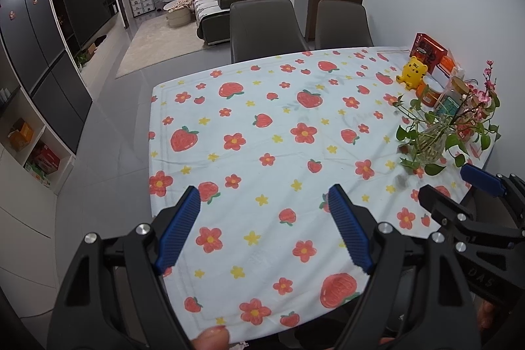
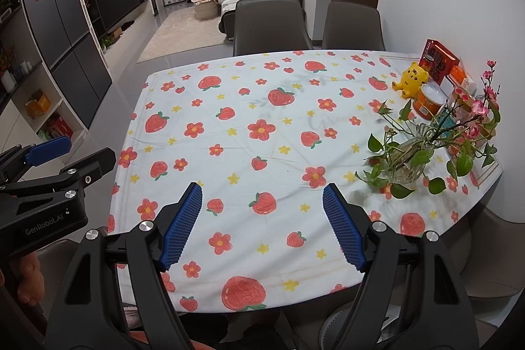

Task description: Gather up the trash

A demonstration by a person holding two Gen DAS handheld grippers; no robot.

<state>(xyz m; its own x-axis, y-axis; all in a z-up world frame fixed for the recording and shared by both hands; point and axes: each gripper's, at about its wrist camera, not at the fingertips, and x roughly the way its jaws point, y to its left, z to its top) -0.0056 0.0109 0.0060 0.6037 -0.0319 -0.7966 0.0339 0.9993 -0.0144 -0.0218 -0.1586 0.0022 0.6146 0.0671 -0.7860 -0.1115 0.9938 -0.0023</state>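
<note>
My left gripper (image 1: 264, 192) hangs open over the near edge of a table (image 1: 328, 87) covered by a white cloth with strawberries and flowers. Its blue pads (image 1: 178, 232) stand wide apart with only cloth between them. My right gripper (image 2: 262, 187) is open too, over the near middle of the same table (image 2: 197, 153), and it holds nothing. Each gripper shows in the other's view: the right gripper (image 1: 444, 181) at the right edge, the left gripper (image 2: 87, 150) at the left edge. I see no loose scrap on the cloth.
Along the table's right side by the wall stand a glass vase of green stems (image 2: 407, 159), a yellow tiger toy (image 2: 411, 79), an orange jar (image 2: 430, 104) and a red box (image 2: 439, 59). Two grey chairs (image 2: 269, 25) stand at the far edge. Grey floor lies to the left.
</note>
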